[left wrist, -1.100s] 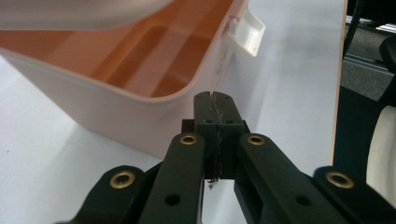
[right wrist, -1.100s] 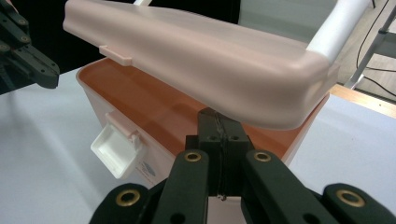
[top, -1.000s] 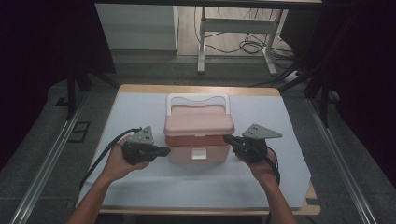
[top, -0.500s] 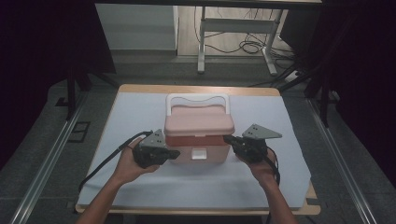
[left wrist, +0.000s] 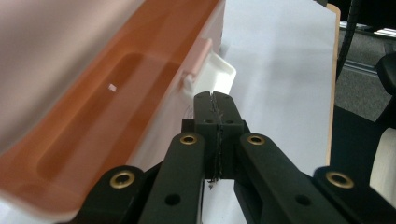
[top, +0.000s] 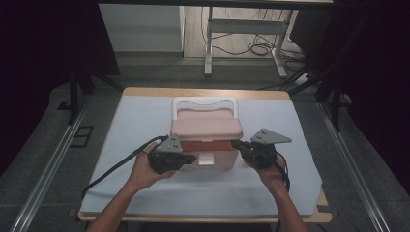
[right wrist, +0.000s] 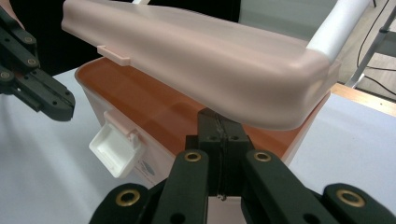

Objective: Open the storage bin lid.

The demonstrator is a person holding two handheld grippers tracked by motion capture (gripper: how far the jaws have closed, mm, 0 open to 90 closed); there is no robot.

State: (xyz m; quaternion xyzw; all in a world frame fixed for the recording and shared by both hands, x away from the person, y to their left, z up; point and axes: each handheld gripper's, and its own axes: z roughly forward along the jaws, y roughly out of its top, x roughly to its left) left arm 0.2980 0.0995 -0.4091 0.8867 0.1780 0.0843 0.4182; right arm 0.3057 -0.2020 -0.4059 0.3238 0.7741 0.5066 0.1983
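The pink box stands near the middle of the table, its lid lifted. The left gripper is clenched, empty, beside the white latch. The right gripper, also clenched, has its tip under the lid's edge.

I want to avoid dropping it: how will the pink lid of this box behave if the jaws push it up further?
The pink lid looks like stiff moulded plastic, so it should probably swing as one piece without bending. Its smooth underside may let the shut right gripper slip. The box seems light and might slide on the white table cover.
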